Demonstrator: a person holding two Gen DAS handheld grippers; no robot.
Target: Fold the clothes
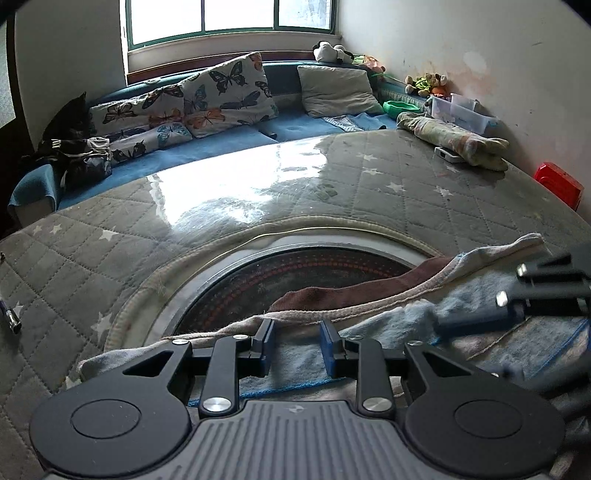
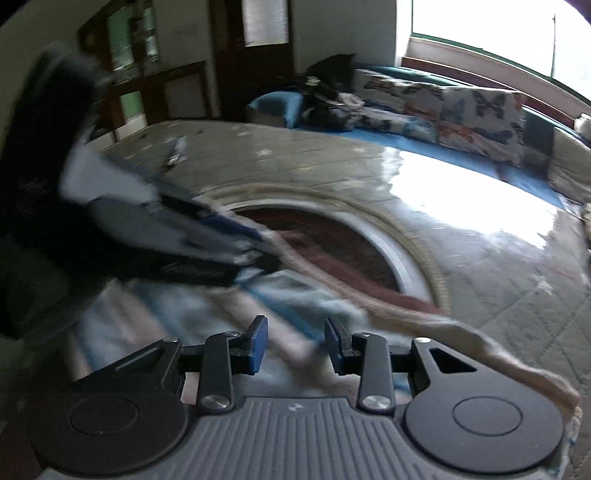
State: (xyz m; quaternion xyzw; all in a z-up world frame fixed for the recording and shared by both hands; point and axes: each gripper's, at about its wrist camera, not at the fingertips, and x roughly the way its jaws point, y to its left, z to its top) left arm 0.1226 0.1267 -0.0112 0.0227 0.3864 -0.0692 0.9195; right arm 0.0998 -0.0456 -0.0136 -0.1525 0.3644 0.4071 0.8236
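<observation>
Daylight from window (image 1: 229, 14) behind sofa, blown out white. Strong glare on table cover (image 1: 236, 188) in both my views. Left view sharp; right view motion-blurred, esp. my other gripper (image 2: 207, 236) & cloth (image 2: 295, 295). Fisheye bends edges, corners dark.

— Where do the two grippers stand?
— The left gripper (image 1: 295, 345) is held low and level, blue-padded fingers (image 1: 266, 341) parted, nothing between them.
— And the other?
— The right gripper (image 2: 295, 345) hangs equally wide, tilted; in the left wrist view it enters blurred from the right edge (image 1: 517, 295)
</observation>
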